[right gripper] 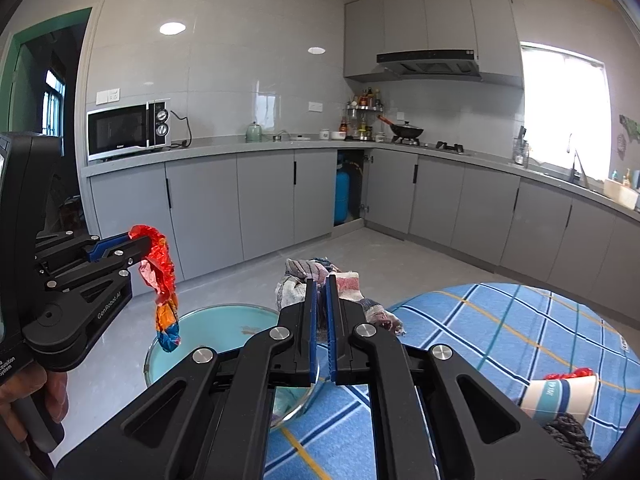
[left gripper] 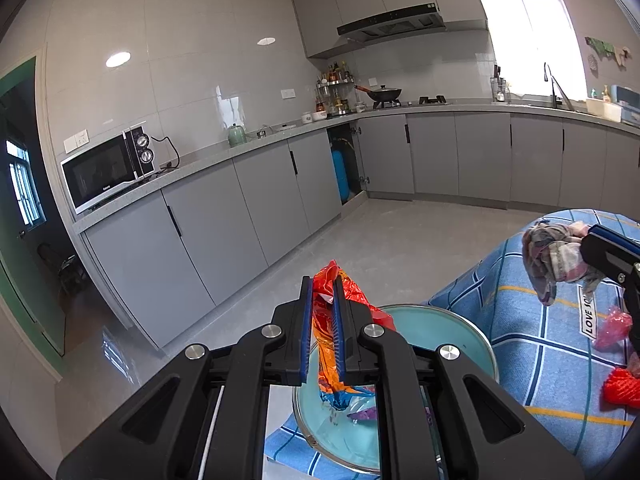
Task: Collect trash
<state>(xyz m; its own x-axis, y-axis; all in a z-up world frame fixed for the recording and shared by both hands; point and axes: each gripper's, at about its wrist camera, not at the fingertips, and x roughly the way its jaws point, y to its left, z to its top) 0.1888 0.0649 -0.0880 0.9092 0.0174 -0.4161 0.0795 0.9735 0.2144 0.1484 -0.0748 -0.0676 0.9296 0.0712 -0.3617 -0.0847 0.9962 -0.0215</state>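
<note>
My left gripper (left gripper: pixel 323 320) is shut on a crumpled red and orange foil wrapper (left gripper: pixel 332 304), which hangs down over a teal bowl with a metal rim (left gripper: pixel 448 332). The right wrist view shows that wrapper (right gripper: pixel 162 276) dangling from the left gripper (right gripper: pixel 138 246) above the bowl (right gripper: pixel 216 328). My right gripper (right gripper: pixel 321 328) is shut on a crumpled checked rag (right gripper: pixel 316 276), held just right of the bowl. That rag (left gripper: pixel 554 256) also shows at the right of the left wrist view, with the right gripper's black finger behind it.
A table in a blue checked cloth (right gripper: pixel 500 328) carries a tipped paper cup (right gripper: pixel 560 394), a dark braided object (right gripper: pixel 572 436), a pink wrapper (left gripper: pixel 612 328) and a red scrap (left gripper: pixel 622 388). Grey floor and kitchen cabinets (right gripper: pixel 260 204) lie beyond. A hand (right gripper: pixel 24 400) grips the left tool.
</note>
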